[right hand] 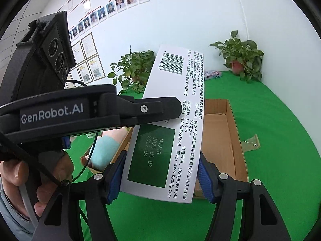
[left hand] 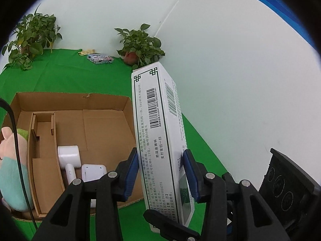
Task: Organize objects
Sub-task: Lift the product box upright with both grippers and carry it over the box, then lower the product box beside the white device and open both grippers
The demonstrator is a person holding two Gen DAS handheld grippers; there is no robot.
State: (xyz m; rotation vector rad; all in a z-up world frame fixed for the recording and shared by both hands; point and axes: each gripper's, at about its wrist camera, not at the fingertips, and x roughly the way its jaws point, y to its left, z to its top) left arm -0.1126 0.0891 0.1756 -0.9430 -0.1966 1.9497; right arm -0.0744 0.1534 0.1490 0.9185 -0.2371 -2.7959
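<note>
**Both grippers clamp one white box over a green desk**

In the left wrist view, a pothos plant (left hand: 30,38) stands at the upper left on the green desk (left hand: 66,76). Below it, an open cardboard box (left hand: 80,124) holds a pink and teal plush toy (left hand: 10,166) at the left edge and white plastic devices (left hand: 69,154) nearer the middle. A patterned packet (left hand: 100,58) and a second potted plant (left hand: 140,48) sit in the far corner by bare white walls. The left gripper (left hand: 161,172) has its jaws closed on the medicine box (left hand: 158,132), held upright at centre.

In the right wrist view, framed photos and certificates (right hand: 90,60) cover the wall at the upper left. The right gripper (right hand: 158,177) has its jaws pressed against the same carton's sides, above the cardboard box's near edge.
</note>
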